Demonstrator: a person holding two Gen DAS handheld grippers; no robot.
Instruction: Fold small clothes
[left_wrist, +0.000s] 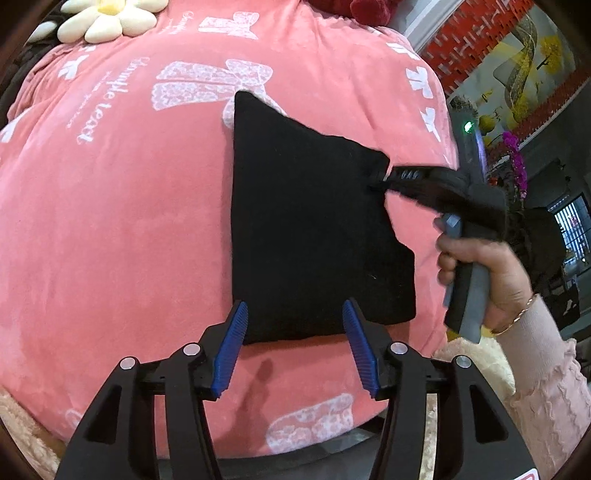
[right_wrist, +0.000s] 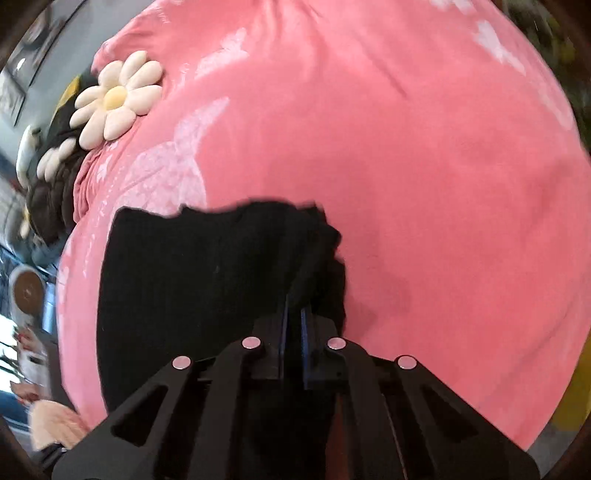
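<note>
Right hand-held gripper (right_wrist: 293, 314) clenched on a bunched edge of the small black knit garment (left_wrist: 306, 229), which lies part-folded on the pink plush blanket (left_wrist: 110, 221). Left hand-held gripper (left_wrist: 293, 325) released, straddling the near hem. Risks: thin pinch slipping; unpinned cloth dragging across the blanket.

Bright, even light; heavy fisheye edge warp; right wrist view motion-blurred.

- My left tongs (left_wrist: 295, 339) hang spread wide — blue pads (left_wrist: 231, 347) well apart, gripping nothing.
- My right tongs (right_wrist: 294, 317) are pinched tight, my right hand (left_wrist: 491, 273) wrapped round the grey handle.
</note>
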